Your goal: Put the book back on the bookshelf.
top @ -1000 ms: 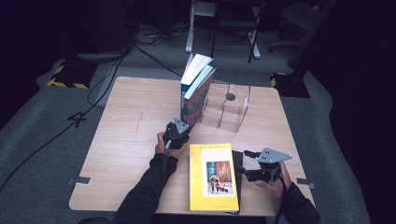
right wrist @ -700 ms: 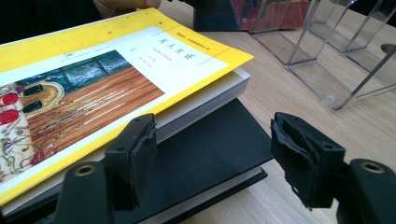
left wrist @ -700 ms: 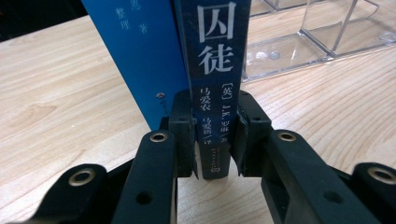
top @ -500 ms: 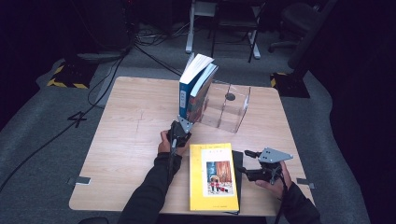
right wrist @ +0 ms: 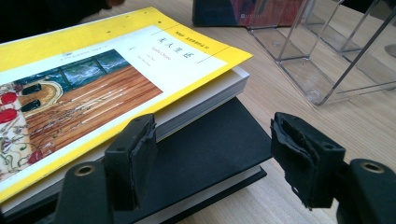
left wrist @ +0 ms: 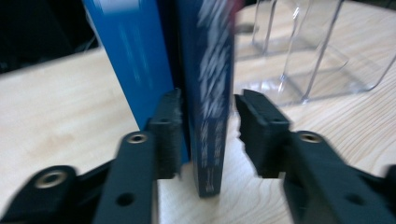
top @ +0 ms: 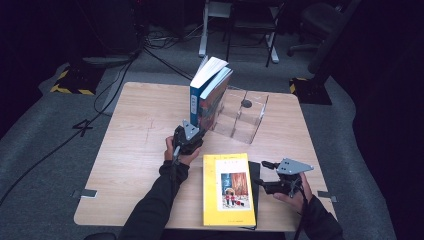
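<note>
Glossy blue book (left wrist: 205, 93) is straddled by left claw (left wrist: 208, 135), jaws just spreading, right pad clear; right claw (right wrist: 212, 158) spread beside matte yellow book (right wrist: 116, 79); cover writing is unreadable.

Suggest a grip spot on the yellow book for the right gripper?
Take the yellow book by its overhanging corner, from the clear organizer side. It lies flat on the black book, its edge raised off the cover, so one pad of the open right gripper can slide beneath.
</note>
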`<state>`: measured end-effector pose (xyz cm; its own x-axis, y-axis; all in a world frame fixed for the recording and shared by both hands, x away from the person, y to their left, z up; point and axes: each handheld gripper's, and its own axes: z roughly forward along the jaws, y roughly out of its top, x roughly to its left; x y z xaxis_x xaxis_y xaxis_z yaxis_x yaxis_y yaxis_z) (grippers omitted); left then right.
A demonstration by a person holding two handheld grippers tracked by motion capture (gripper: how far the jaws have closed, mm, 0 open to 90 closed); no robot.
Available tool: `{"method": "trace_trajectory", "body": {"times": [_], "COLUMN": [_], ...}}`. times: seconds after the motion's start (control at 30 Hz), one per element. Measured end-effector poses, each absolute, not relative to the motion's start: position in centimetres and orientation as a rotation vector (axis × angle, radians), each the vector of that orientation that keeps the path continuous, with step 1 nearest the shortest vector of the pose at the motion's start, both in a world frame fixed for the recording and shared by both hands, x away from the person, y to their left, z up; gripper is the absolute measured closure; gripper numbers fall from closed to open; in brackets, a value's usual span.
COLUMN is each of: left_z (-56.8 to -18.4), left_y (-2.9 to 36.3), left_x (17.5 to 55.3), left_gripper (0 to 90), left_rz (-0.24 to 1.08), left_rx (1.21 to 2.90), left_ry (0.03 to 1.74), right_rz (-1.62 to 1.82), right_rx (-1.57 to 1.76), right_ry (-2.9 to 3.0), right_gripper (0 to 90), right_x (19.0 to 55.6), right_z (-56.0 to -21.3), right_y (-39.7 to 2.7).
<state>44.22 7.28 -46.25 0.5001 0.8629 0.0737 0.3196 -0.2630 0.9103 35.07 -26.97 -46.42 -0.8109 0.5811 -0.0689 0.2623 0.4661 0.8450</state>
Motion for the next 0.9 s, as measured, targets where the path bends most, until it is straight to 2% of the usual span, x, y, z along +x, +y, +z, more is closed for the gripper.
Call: {"method": "trace_trajectory", "body": {"times": [0.07,0.27,0.47,0.53,0.9], "left_z": [-44.4,-38.4,-34.3,-33.5,-32.4], "left_y": [7.5,7.9,7.4,6.9,5.5], "left_x": [43.9,43.2,43.6,44.0,45.9], "left_gripper": [52.2,51.6,51.7,52.9,50.9], "left_rz": [0.752,0.797,0.8,0.791,0.74], "left_rx": [1.78,1.711,1.757,1.808,1.867], "left_ry": [0.965,0.845,0.795,0.783,0.856], "right_rz": [1.275,1.276,1.269,1.268,1.26], "right_rx": [0.709,0.71,0.702,0.7,0.701], "right_ry": [2.373,2.375,2.382,2.386,2.397], "right_gripper": [31.9,32.0,32.0,32.1,32.2], "right_x": [35.0,35.0,35.0,35.0,35.0], "right_z": [-46.4,-46.4,-46.4,-46.3,-46.3], "right_y": [-26.9,-27.0,-26.9,-26.9,-27.0]}}
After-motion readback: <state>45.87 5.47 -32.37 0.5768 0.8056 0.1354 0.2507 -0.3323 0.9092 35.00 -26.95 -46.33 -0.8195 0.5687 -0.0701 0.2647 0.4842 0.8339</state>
